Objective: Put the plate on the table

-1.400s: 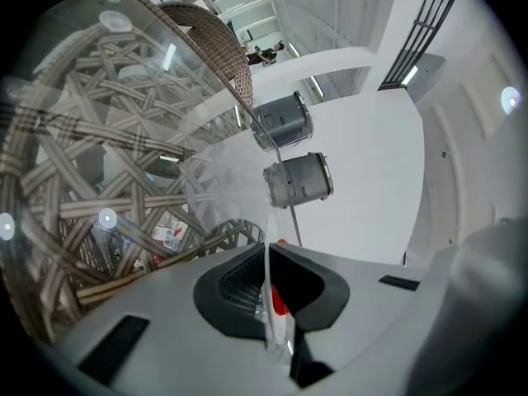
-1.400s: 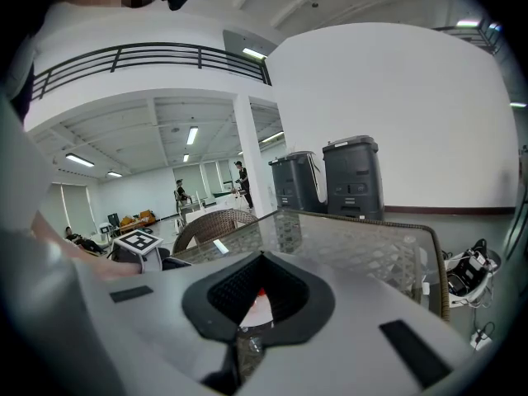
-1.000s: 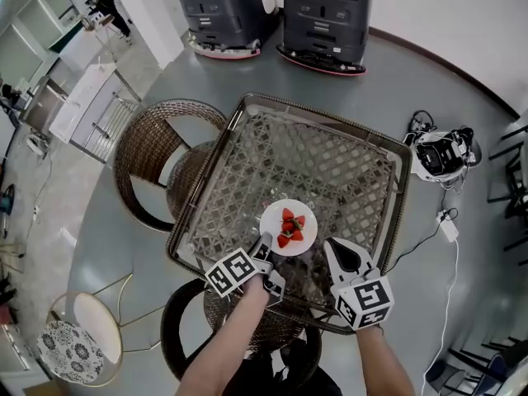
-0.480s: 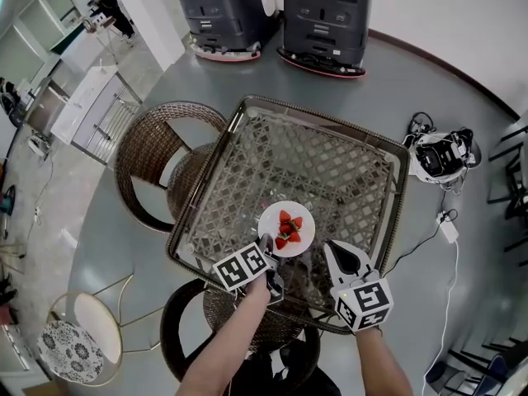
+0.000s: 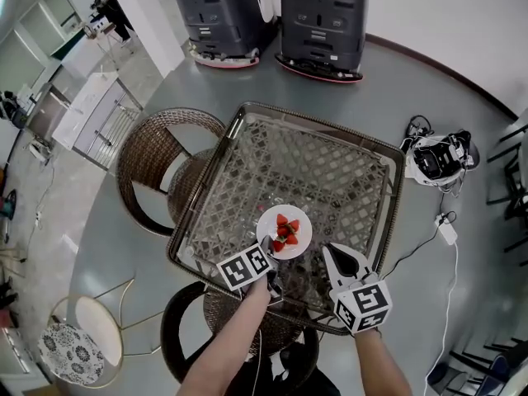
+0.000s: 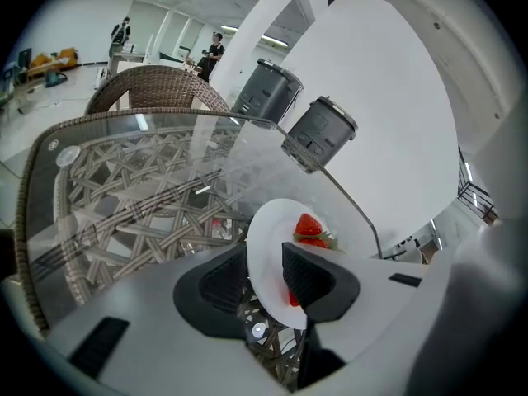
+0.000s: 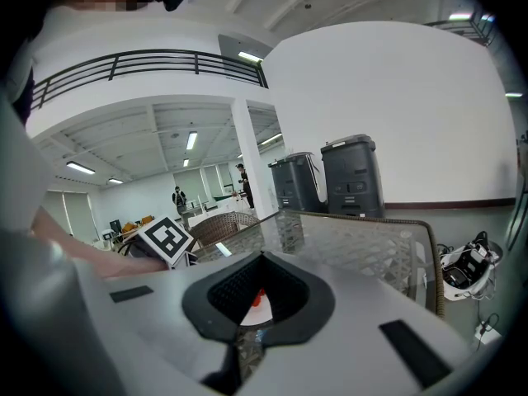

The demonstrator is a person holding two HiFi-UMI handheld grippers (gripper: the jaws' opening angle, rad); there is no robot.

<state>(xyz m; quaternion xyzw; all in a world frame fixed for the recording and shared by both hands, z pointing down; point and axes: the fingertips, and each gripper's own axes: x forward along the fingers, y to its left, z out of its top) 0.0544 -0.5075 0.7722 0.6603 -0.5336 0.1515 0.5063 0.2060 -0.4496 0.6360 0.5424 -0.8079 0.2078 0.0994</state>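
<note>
A white plate (image 5: 269, 223) with a few strawberries (image 5: 285, 229) lies flat on the glass-topped wicker table (image 5: 394, 190), near its front edge. My left gripper (image 5: 269, 260) reaches the plate's near rim. In the left gripper view the rim (image 6: 266, 238) stands between the two fingers (image 6: 318, 279), and the jaws are opening with a gap beside the plate. My right gripper (image 5: 328, 252) hovers just right of the plate, tips together, holding nothing. Between its fingers in the right gripper view I glimpse the plate (image 7: 257, 316) and a strawberry (image 7: 259, 299).
Wicker chairs stand at the table's left (image 5: 155, 167) and under its front edge (image 5: 188, 324). Two dark grey machines (image 5: 320, 19) stand beyond the table. A device with cables (image 5: 441, 157) lies on the floor to the right. A round patterned stool (image 5: 74, 349) is at lower left.
My left gripper's marker cube has shifted a little right and its jaws have come apart around the plate's rim. The plate has barely moved. The right gripper holds still.
</note>
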